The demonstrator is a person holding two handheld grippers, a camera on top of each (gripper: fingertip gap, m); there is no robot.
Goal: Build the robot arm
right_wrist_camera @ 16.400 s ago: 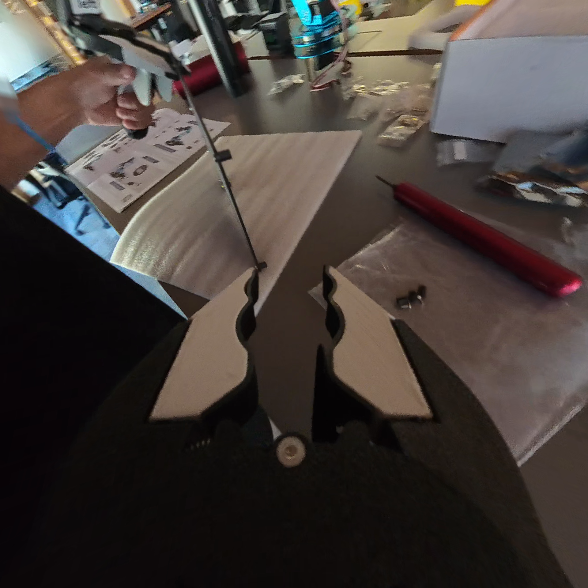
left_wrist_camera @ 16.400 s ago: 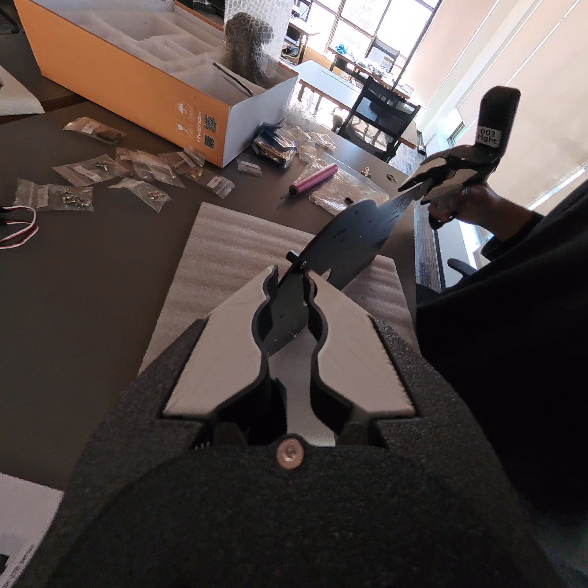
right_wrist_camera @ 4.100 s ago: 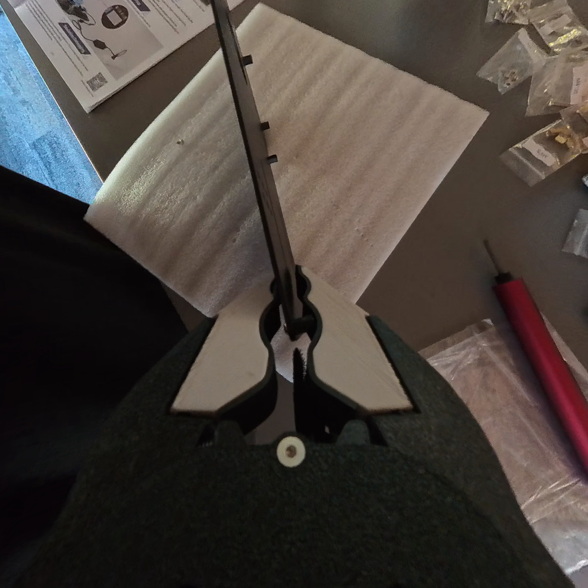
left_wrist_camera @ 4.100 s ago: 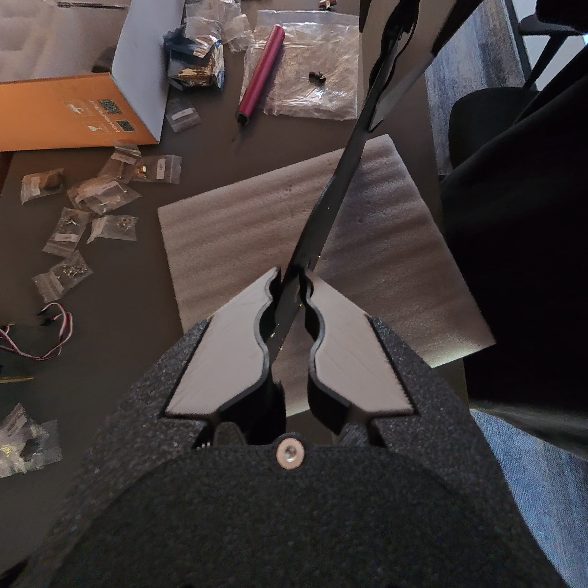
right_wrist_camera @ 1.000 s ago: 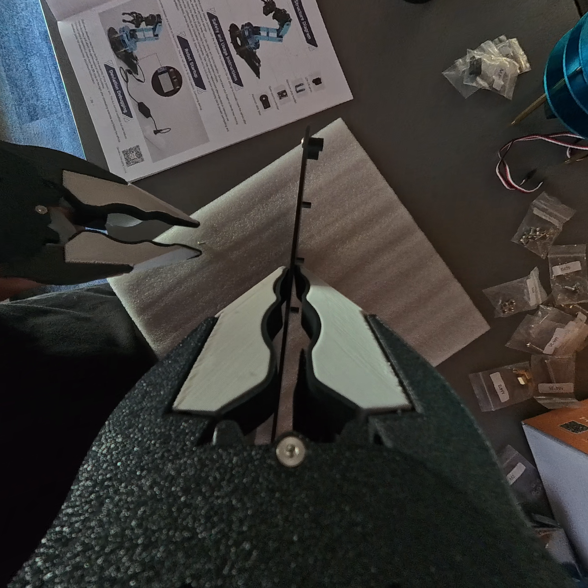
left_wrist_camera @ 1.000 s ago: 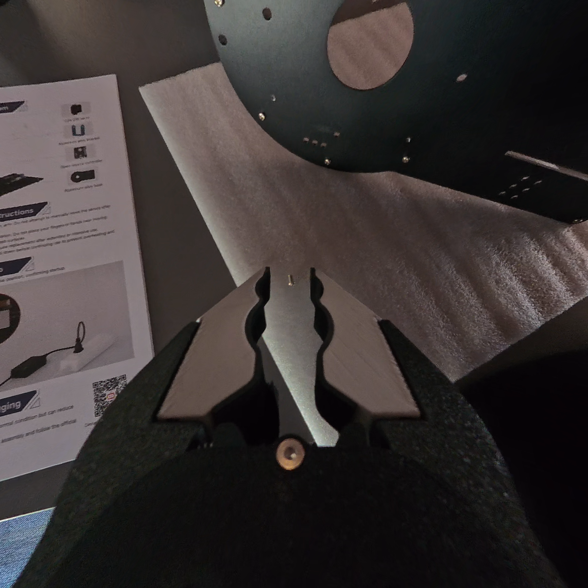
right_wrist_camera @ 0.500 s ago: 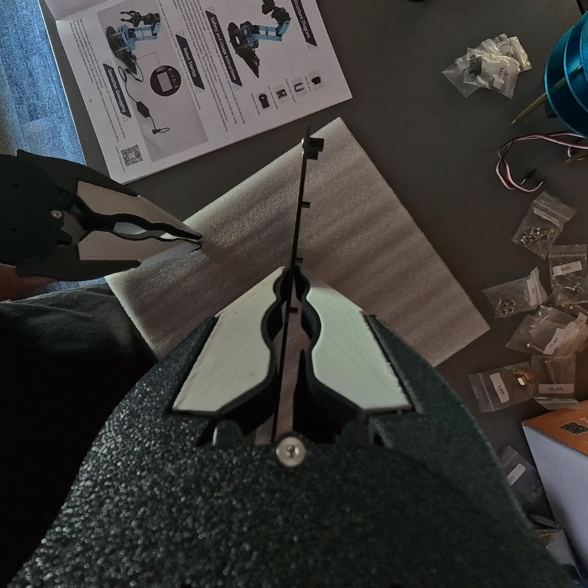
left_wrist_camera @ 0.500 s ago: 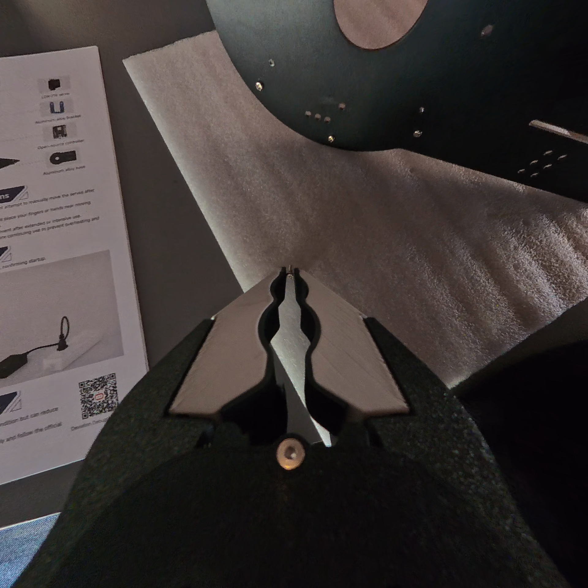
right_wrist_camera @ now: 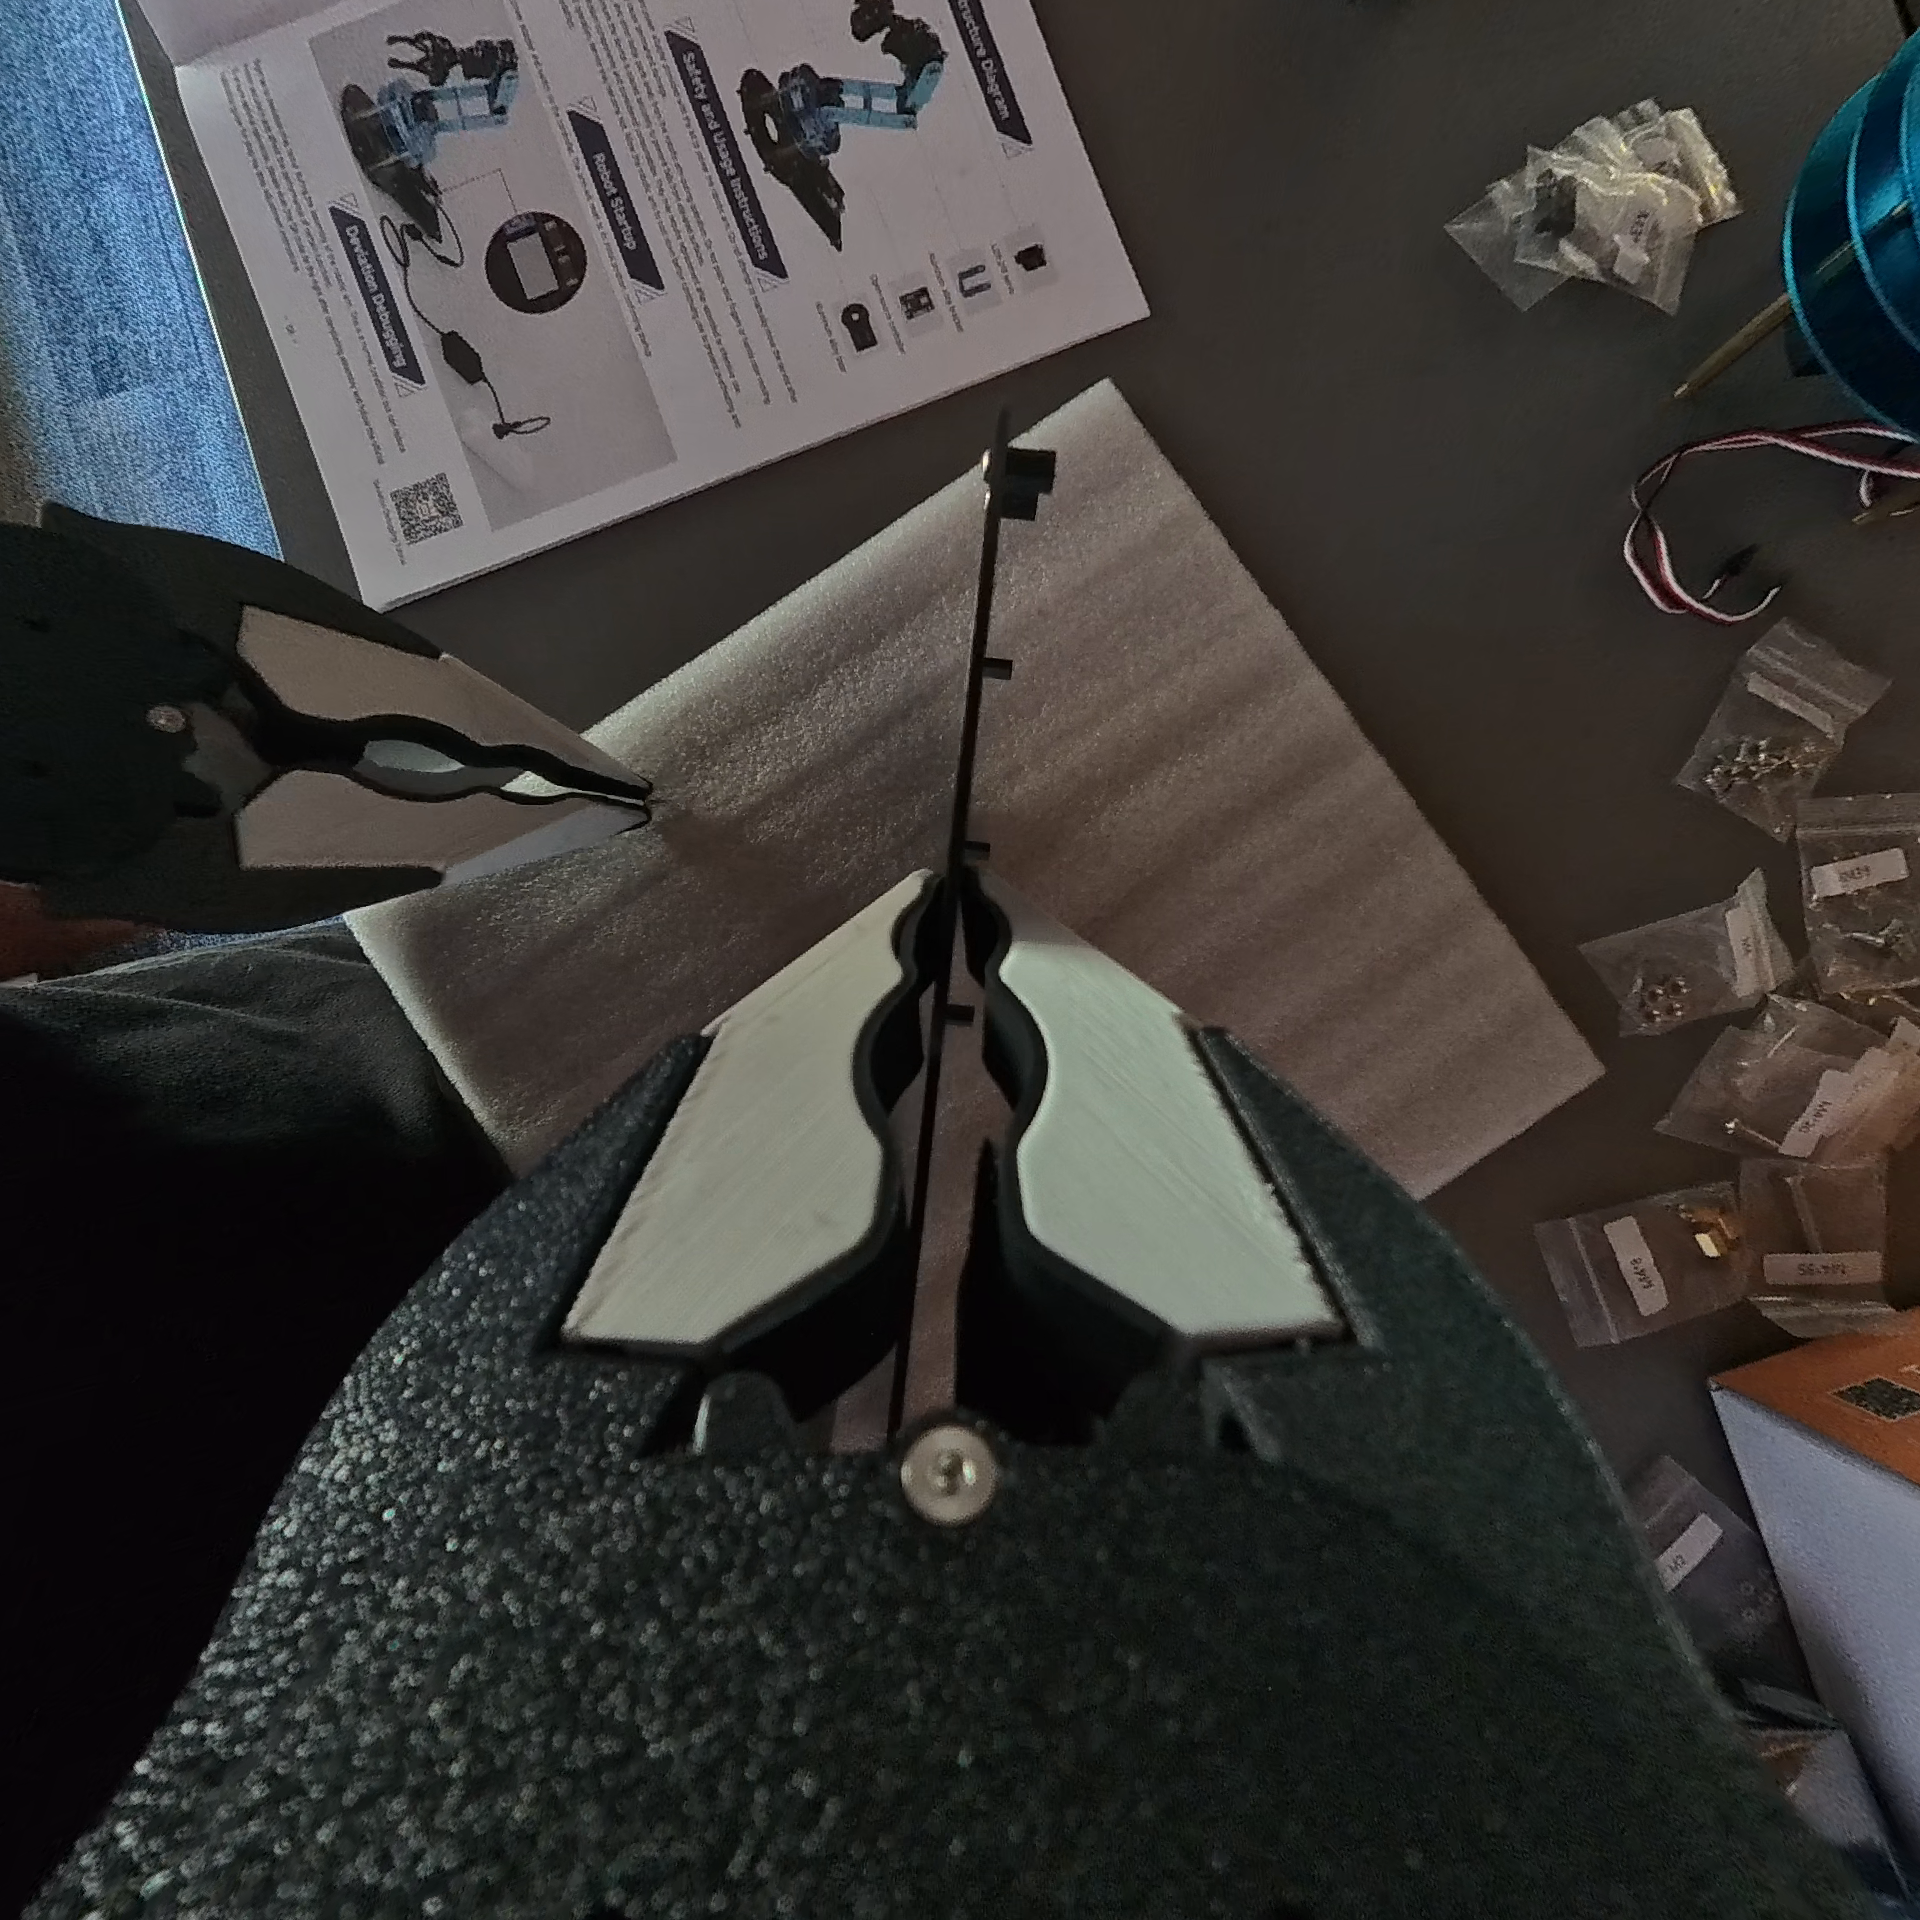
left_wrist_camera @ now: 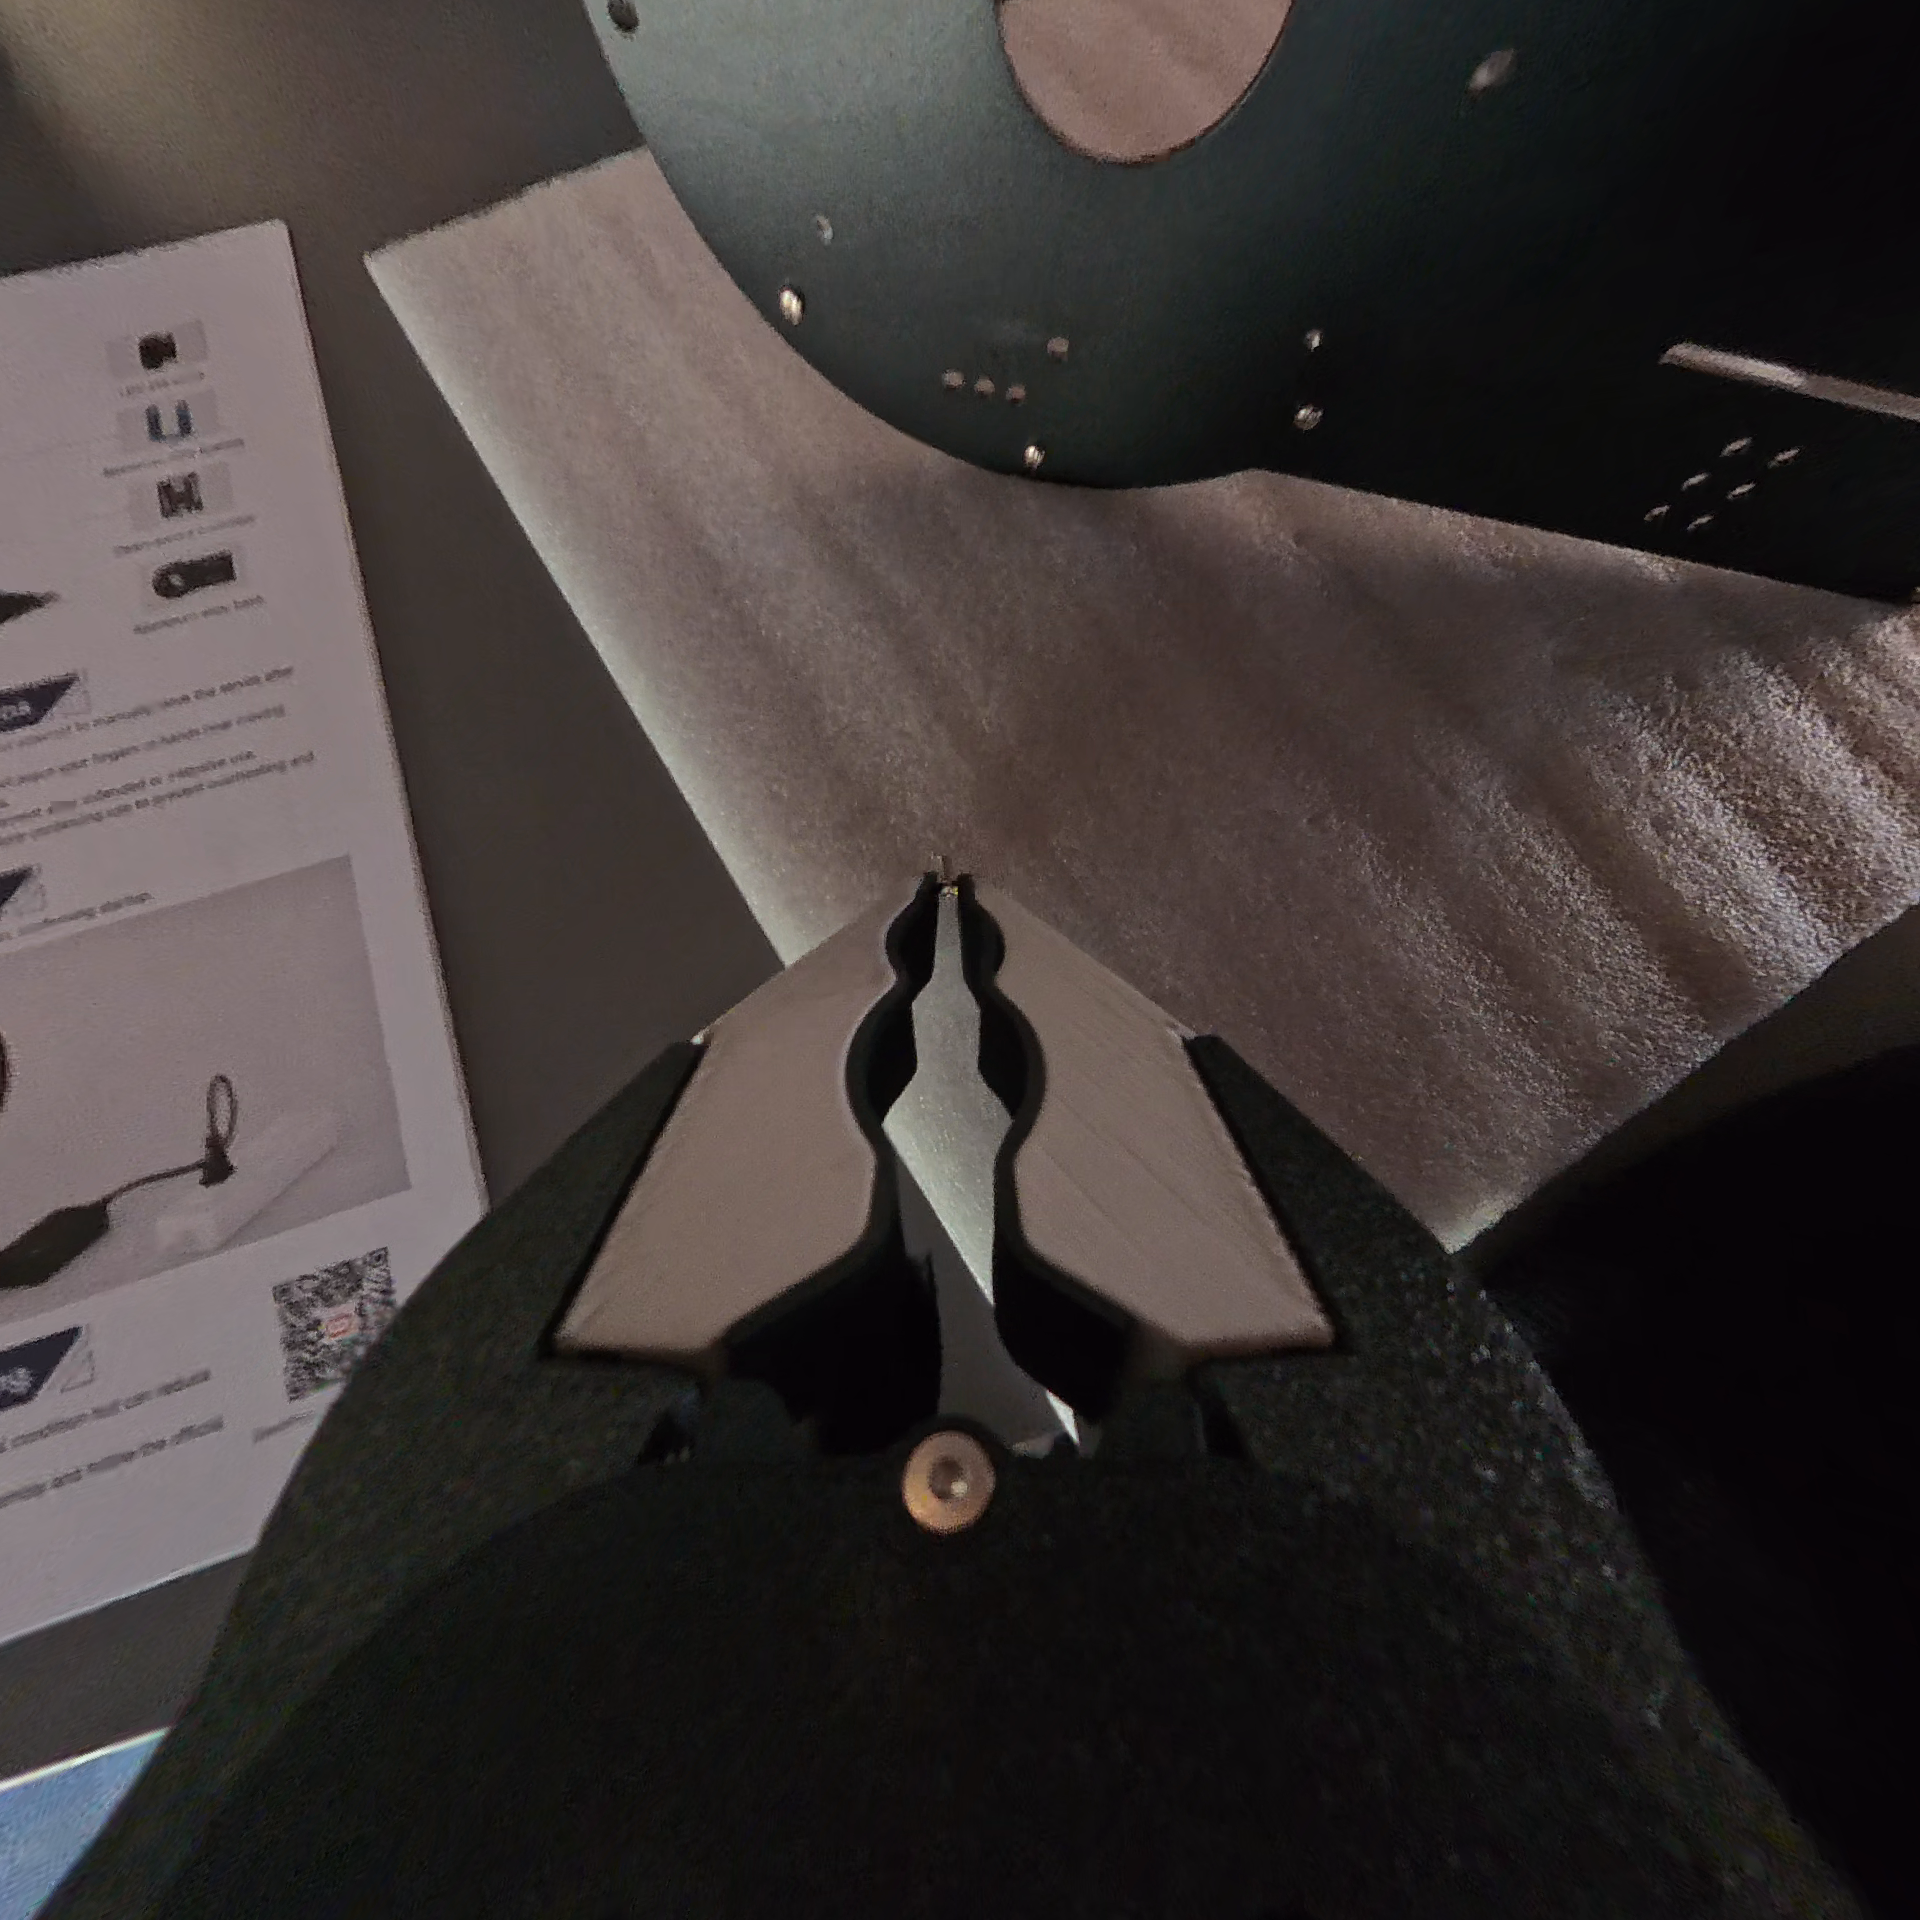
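Observation:
My left gripper point(left_wrist_camera: 943, 885) is shut on a tiny metal screw point(left_wrist_camera: 941, 869) at its fingertips, just above the white foam sheet point(left_wrist_camera: 1195, 727). It also shows in the right wrist view point(right_wrist_camera: 634, 805), tips on the foam sheet point(right_wrist_camera: 1195, 790). My right gripper point(right_wrist_camera: 951, 888) is shut on the edge of a thin black metal plate point(right_wrist_camera: 977, 686), held upright and seen edge-on. In the left wrist view the plate point(left_wrist_camera: 1195, 312) shows its flat face, with a round hole and several small holes, above the foam.
A printed instruction sheet point(right_wrist_camera: 644, 239) lies left of the foam, also in the left wrist view point(left_wrist_camera: 156, 831). Several small bags of hardware point(right_wrist_camera: 1787, 997), a blue spool point(right_wrist_camera: 1860, 239), striped wires point(right_wrist_camera: 1745, 520) and an orange-and-white box point(right_wrist_camera: 1829, 1455) sit at the right on the dark table point(right_wrist_camera: 1299, 260).
My left gripper closed on the small screw lying on the foam; a second ago it was open around it. Earlier it let go of the black plate, which my right gripper now holds alone.

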